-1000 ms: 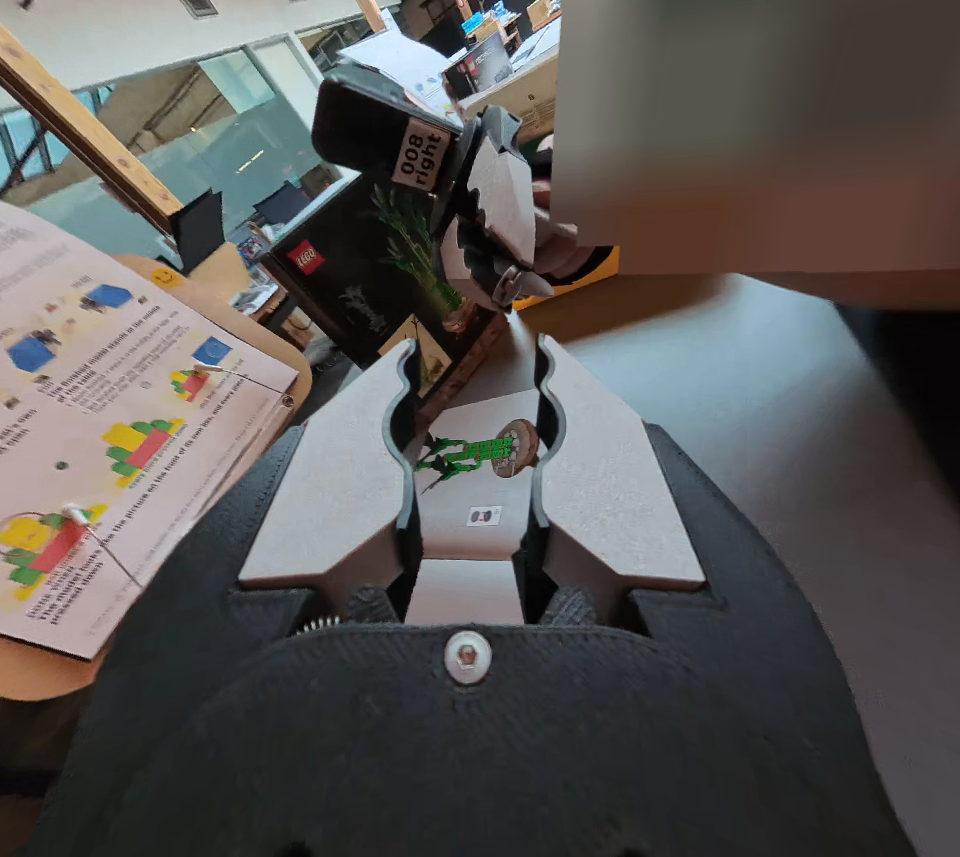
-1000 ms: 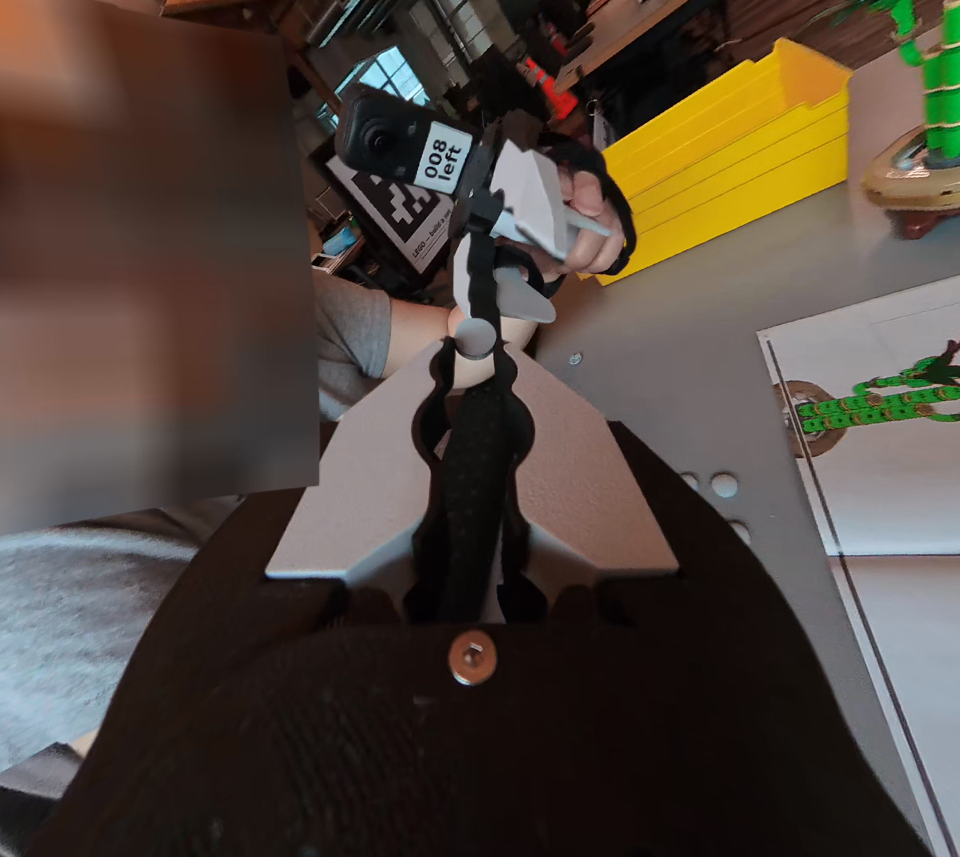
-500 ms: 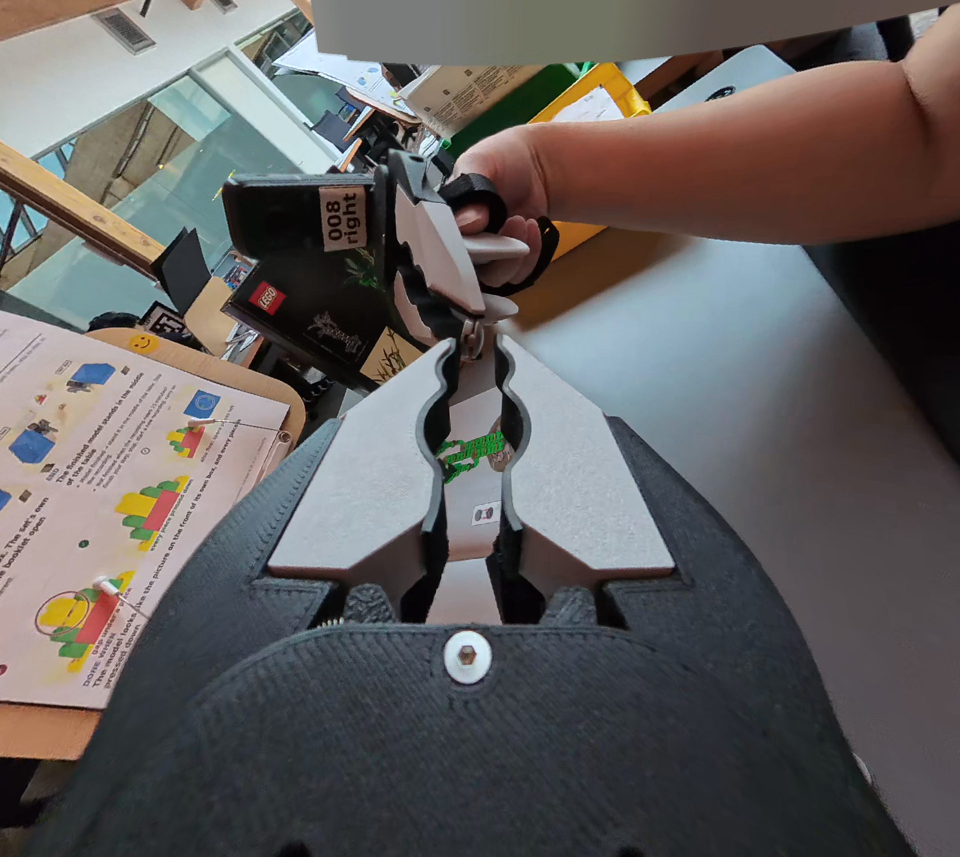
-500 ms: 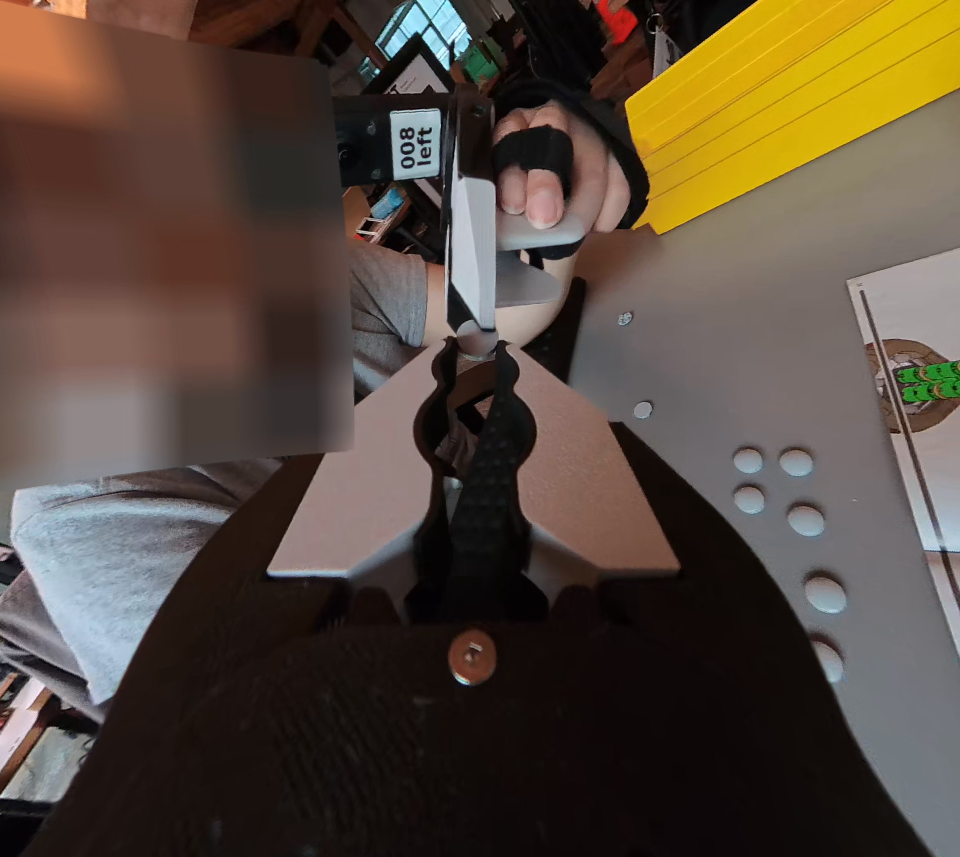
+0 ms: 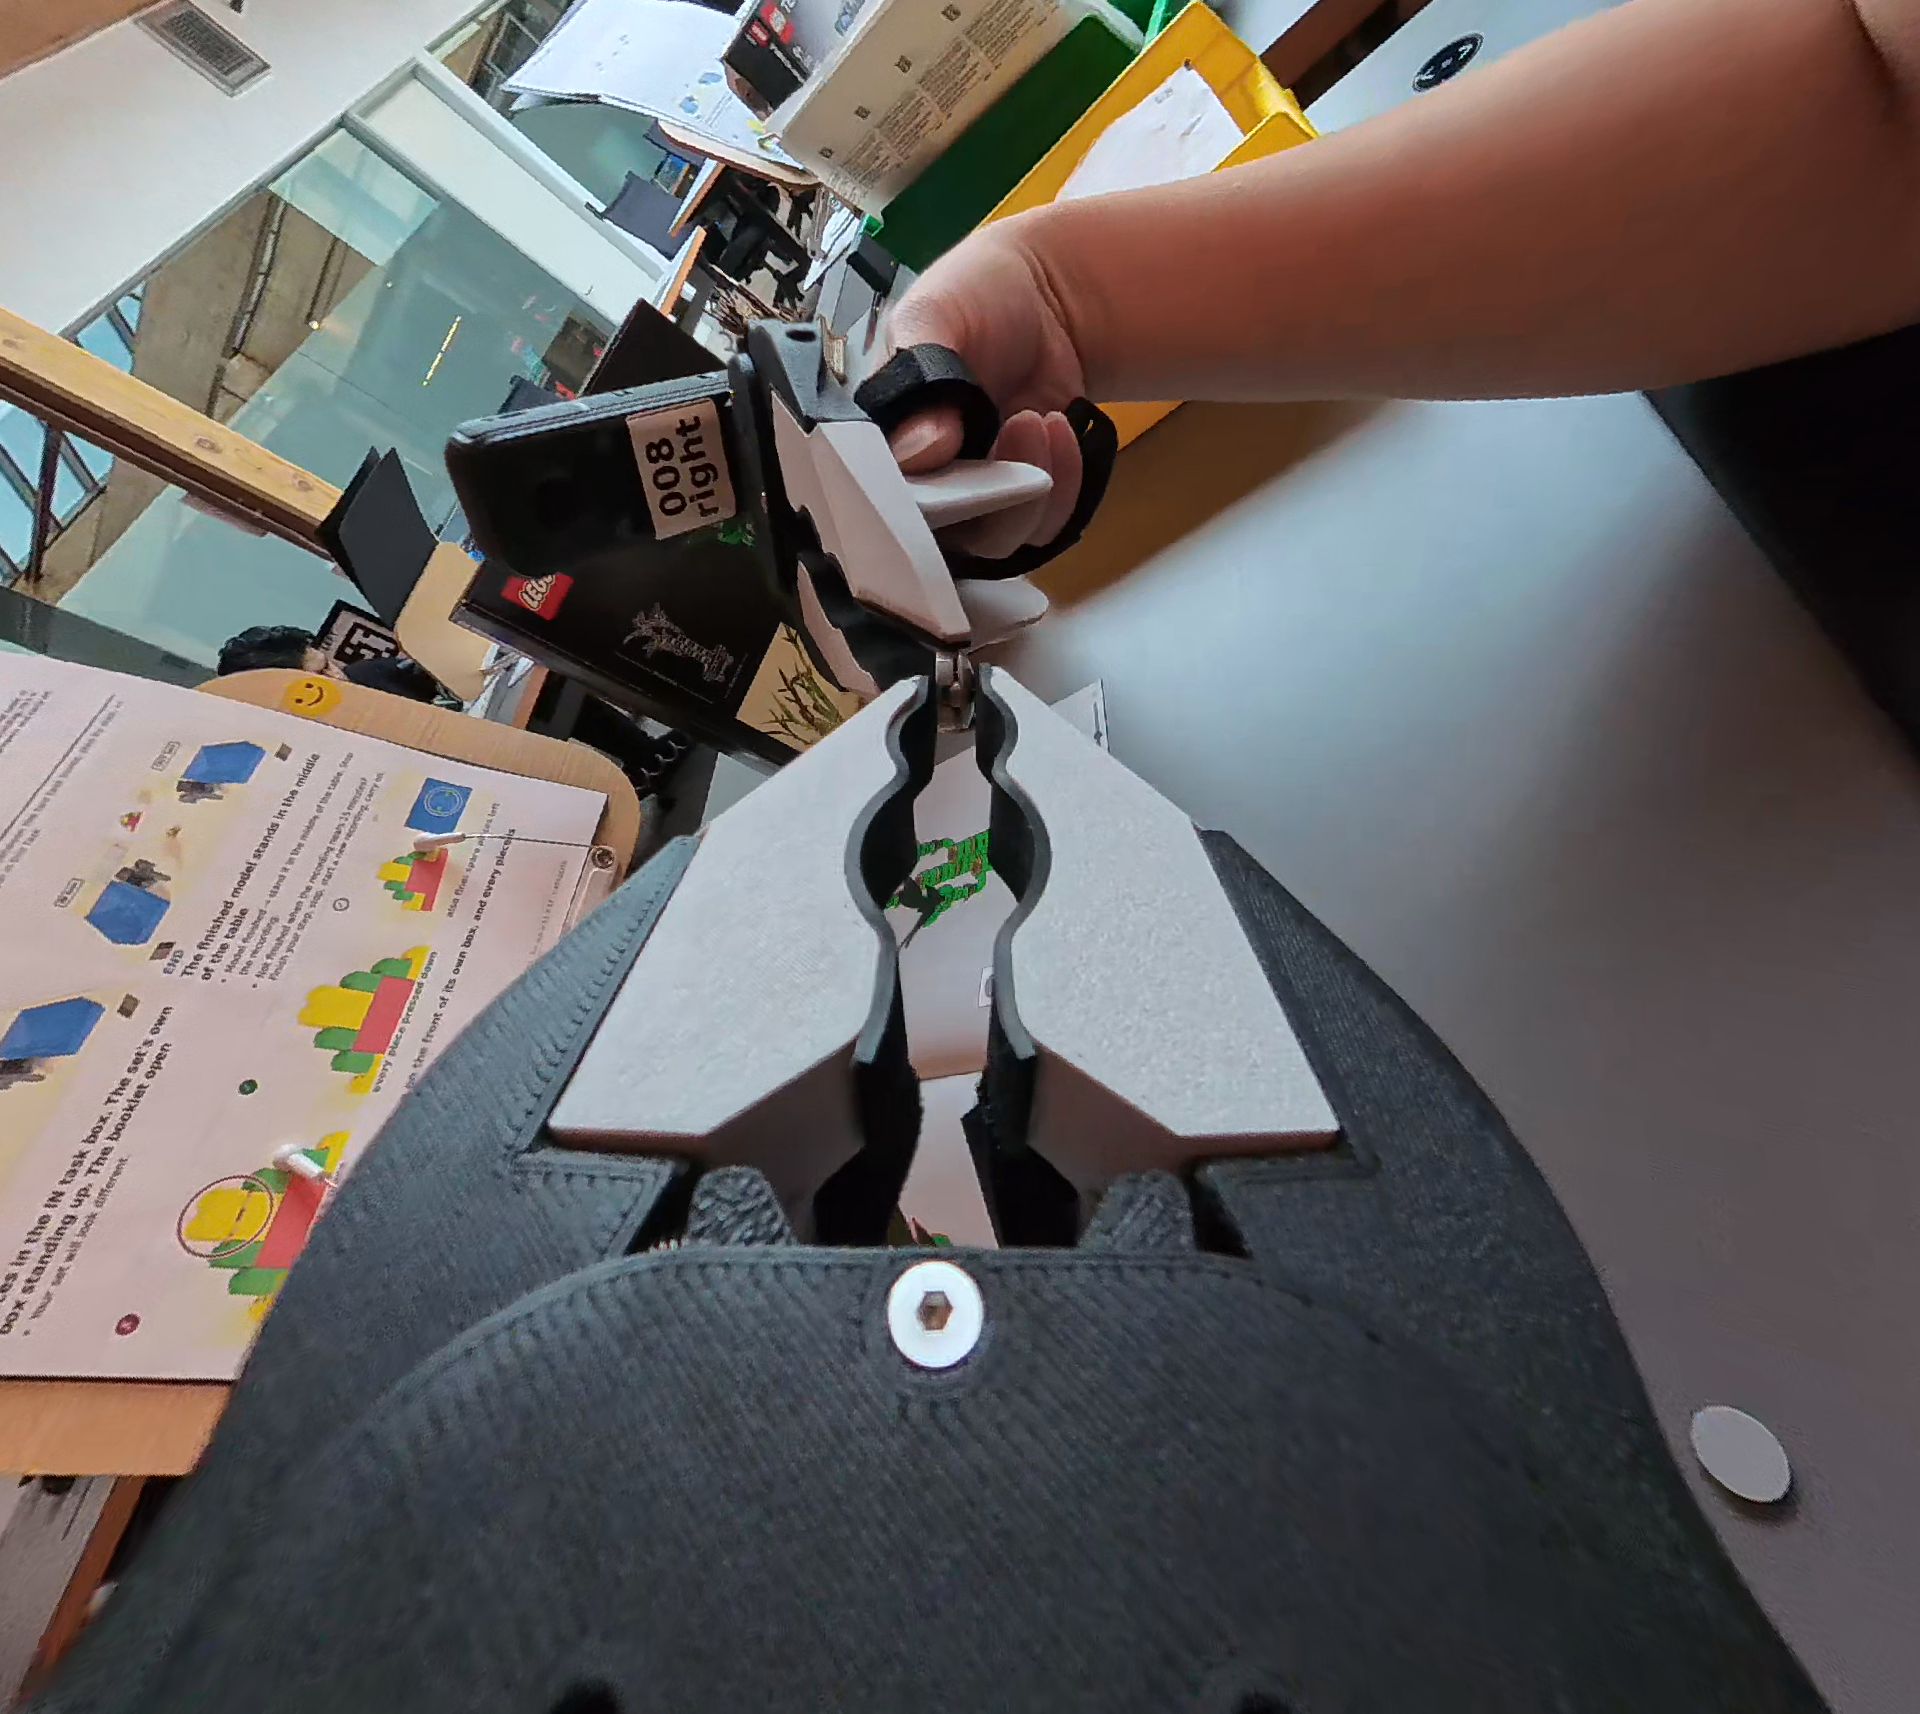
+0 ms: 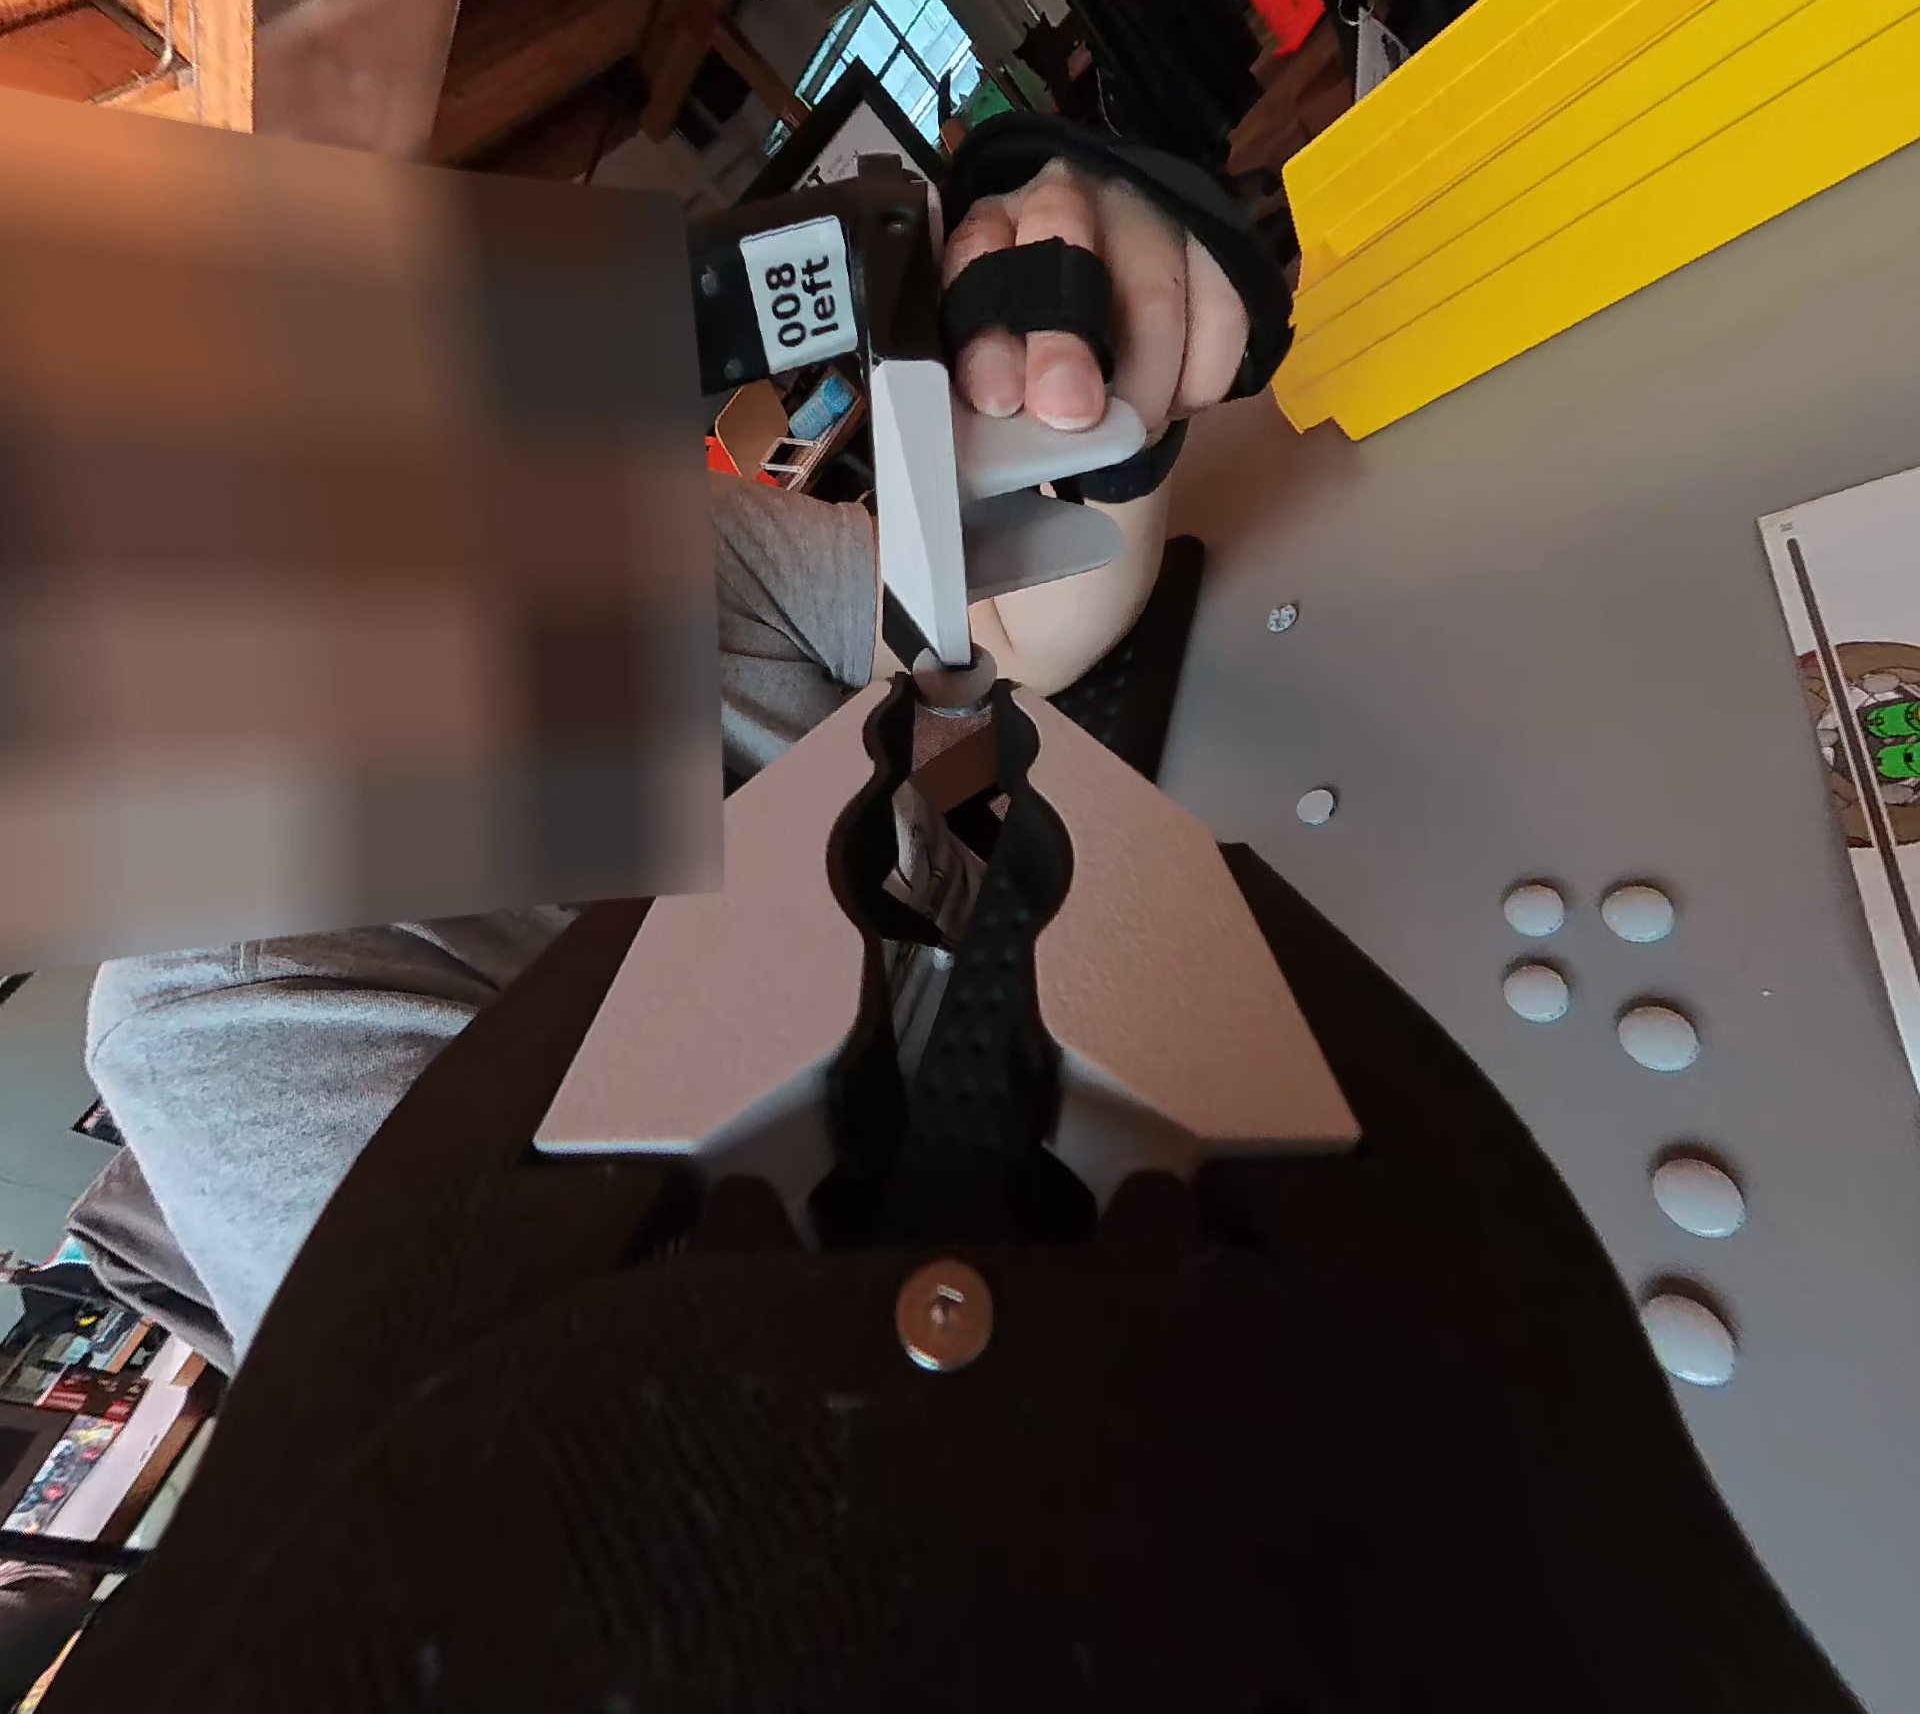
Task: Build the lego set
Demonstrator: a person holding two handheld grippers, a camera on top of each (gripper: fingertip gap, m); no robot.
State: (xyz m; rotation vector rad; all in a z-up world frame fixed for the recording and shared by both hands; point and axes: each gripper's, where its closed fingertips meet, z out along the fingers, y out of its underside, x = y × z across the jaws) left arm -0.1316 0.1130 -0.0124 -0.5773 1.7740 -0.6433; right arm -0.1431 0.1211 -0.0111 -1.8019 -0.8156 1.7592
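My two grippers meet tip to tip above the grey table [image 5: 1475, 812]. A small grey round piece [image 5: 954, 694] sits between the tips of my left gripper [image 5: 954, 708], whose jaws are narrowed onto it. My right gripper [image 6: 951, 696] holds the same piece [image 6: 951, 679] from the other side. Each gripper shows in the other's view, held in a strapped hand: the right one [image 5: 883, 542], the left one [image 6: 925, 511]. Several loose grey round pieces [image 6: 1636, 916] lie on the table to the right. The open booklet page with the green plant picture [image 5: 951, 875] lies below the left fingers.
A black set box [image 5: 644, 625] stands beyond the grippers. A yellow bin [image 6: 1610, 158] sits at the table's far side. A printed sheet on a wooden board [image 5: 260, 989] is at the left. One grey disc [image 5: 1740, 1438] lies near the left gripper. A person's blurred body fills the left of the right wrist view. Both grippers' tips are close together, under 4 cm apart.
My left gripper went from wide open to closed on the small grey piece that the right gripper brought to its tips. Both grippers tilted and moved closer together.
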